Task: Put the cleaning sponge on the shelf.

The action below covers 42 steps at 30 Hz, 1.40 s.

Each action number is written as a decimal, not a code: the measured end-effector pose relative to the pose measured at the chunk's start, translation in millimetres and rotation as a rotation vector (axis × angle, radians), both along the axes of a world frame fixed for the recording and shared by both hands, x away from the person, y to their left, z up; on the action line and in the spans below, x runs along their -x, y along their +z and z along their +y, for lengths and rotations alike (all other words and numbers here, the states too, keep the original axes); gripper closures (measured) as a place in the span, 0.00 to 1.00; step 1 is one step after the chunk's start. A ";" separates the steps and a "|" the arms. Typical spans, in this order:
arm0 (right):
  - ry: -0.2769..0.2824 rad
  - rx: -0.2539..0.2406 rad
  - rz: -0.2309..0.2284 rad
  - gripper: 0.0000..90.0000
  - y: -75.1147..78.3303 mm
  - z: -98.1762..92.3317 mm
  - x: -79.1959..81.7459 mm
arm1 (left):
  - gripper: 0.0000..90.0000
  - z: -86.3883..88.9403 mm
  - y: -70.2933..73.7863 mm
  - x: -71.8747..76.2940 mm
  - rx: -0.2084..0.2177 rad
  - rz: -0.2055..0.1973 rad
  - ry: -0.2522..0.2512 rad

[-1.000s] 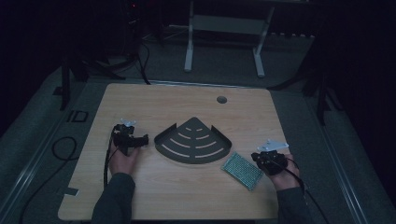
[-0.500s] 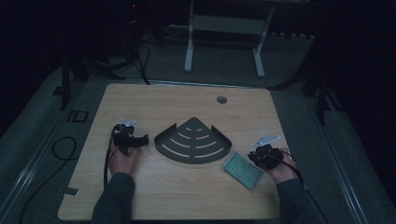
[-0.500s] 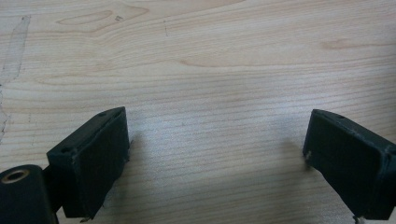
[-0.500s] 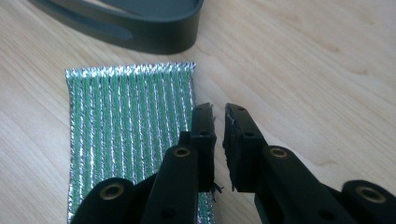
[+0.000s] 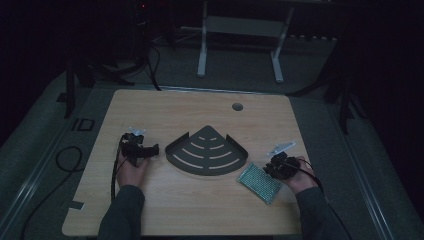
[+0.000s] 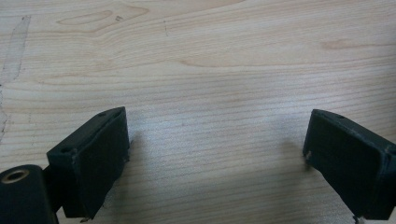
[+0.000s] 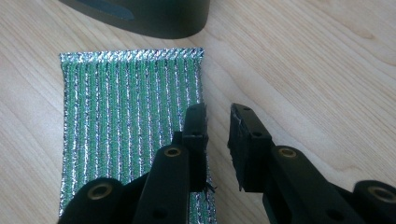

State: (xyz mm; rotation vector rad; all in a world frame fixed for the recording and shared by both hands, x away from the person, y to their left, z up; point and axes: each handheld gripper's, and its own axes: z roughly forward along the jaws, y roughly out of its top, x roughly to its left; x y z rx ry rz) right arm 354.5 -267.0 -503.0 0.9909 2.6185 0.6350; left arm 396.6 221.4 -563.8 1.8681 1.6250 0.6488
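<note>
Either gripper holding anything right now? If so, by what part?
Nothing held. The right gripper has been opening, one finger over the green scouring pad's edge. The left gripper is open over bare table.

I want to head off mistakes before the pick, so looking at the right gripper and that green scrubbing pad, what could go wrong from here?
The right gripper, whose jaws have just been opening, stands at the long edge of the green scrubbing pad with one jaw over it and one over bare table; the gap looks narrow, so closing now could pinch nothing.

The pad lies flat, so a jaw may push it along instead of getting under it.

The dark corner shelf sits just beyond the pad, and a forward shove could drive the pad against it.
</note>
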 end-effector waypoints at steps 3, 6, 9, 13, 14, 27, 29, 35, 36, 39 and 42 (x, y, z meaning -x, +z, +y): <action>0.021 0.012 0.034 0.85 -2.2 1.9 -4.0 | 0.08 0.0 0.0 0.0 0.000 0.000 0.000; 0.032 0.019 0.059 0.85 -3.8 2.8 -6.9 | 0.08 0.0 0.0 0.0 0.000 0.000 0.000; 0.038 0.022 0.068 0.85 -3.7 2.8 -8.8 | 0.08 0.0 0.0 0.0 0.000 0.000 0.000; 0.053 0.016 0.088 0.85 -2.2 3.4 -11.1 | 0.08 0.0 0.0 0.0 0.000 0.000 0.000; 0.057 0.019 0.092 0.85 -2.0 3.5 -11.6 | 0.08 0.0 0.0 0.0 0.000 0.000 0.000; 0.079 0.043 0.173 0.86 -6.0 2.4 -19.7 | 0.08 0.0 0.0 0.0 0.000 0.000 0.000; 0.083 0.052 0.188 0.86 -5.2 2.8 -21.6 | 0.08 0.0 0.0 0.0 0.000 0.000 0.000; 0.087 0.077 0.238 0.85 -3.5 5.2 -27.9 | 0.08 0.0 0.0 0.0 0.000 0.000 0.000; 0.085 0.076 0.246 0.85 -3.2 5.1 -29.1 | 0.08 0.0 0.0 0.0 0.000 0.000 0.000; 0.074 0.077 0.279 0.85 -3.0 4.4 -31.3 | 0.08 0.0 0.0 0.0 0.000 0.000 0.000; 0.065 0.074 0.304 0.85 -4.0 3.4 -33.6 | 0.08 0.0 0.0 0.0 0.000 0.000 0.000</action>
